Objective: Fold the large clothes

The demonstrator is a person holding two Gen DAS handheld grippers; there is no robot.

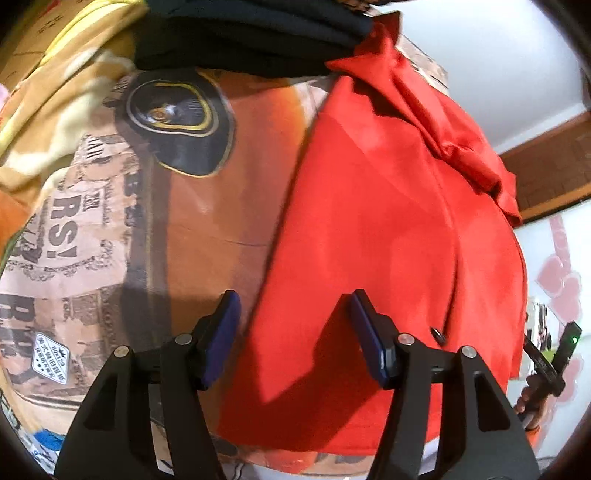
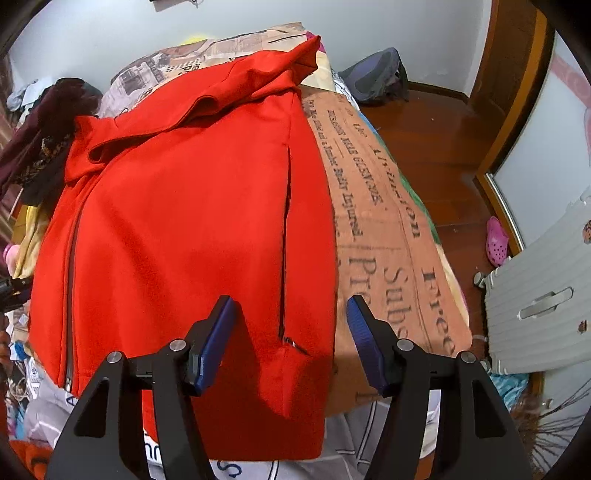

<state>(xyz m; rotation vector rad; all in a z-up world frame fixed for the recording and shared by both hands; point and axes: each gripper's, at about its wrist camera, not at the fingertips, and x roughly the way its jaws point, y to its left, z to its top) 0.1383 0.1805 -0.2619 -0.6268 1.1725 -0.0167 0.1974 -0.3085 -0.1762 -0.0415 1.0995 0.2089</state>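
On the newsprint cloth (image 2: 373, 236) your red jacket (image 2: 177, 206) is lying flat, zipper (image 2: 69, 295) running toward 12 o'clock and hood bunched at the far end. You are holding the left gripper (image 1: 295, 332) above the jacket's 9 o'clock edge, jaws spread wide and gripping nothing. Your right gripper (image 2: 290, 332) is hovering over the 3 o'clock edge (just past the pocket zip (image 2: 284, 258)), equally wide and empty. Dark clothes (image 1: 255, 33) are sitting at 12 o'clock, a suitcase (image 2: 543, 295) at 3.

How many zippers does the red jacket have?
2 show on the red jacket: the long front zipper on its left, and a pocket zipper on the right. Folded parts could hide more.
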